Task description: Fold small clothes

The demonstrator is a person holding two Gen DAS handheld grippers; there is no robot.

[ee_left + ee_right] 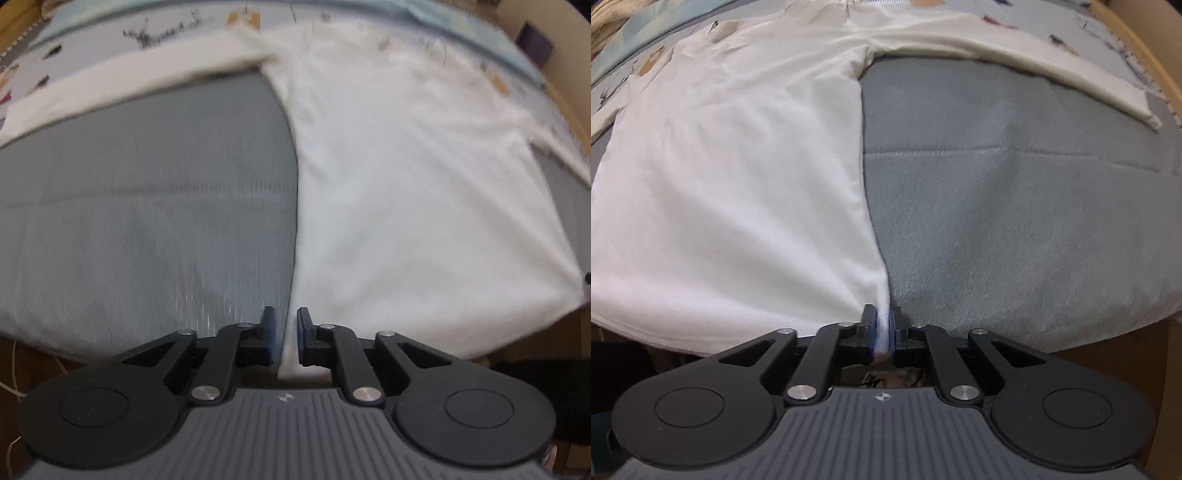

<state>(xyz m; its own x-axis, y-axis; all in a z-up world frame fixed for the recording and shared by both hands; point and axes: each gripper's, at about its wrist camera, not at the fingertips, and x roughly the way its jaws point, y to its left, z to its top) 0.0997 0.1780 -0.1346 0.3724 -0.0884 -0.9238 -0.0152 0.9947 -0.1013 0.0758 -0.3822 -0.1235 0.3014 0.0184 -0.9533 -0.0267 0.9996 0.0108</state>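
On the grey cushion [1015,192], both grippers' jaws pinch the white shirt's [738,166] hem corners.

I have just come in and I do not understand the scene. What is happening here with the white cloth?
A person with a gripper in each hand is folding a white long-sleeved shirt spread on a grey cushion. The right gripper is shut on the shirt's bottom corner. The left gripper has the other bottom corner between its pads, with a small gap showing. The shirt lies flat, sleeves spread; no fold is made yet.

White long-sleeved shirt [731,166], spread flat, sleeves outstretched, on grey cushion [1015,203]
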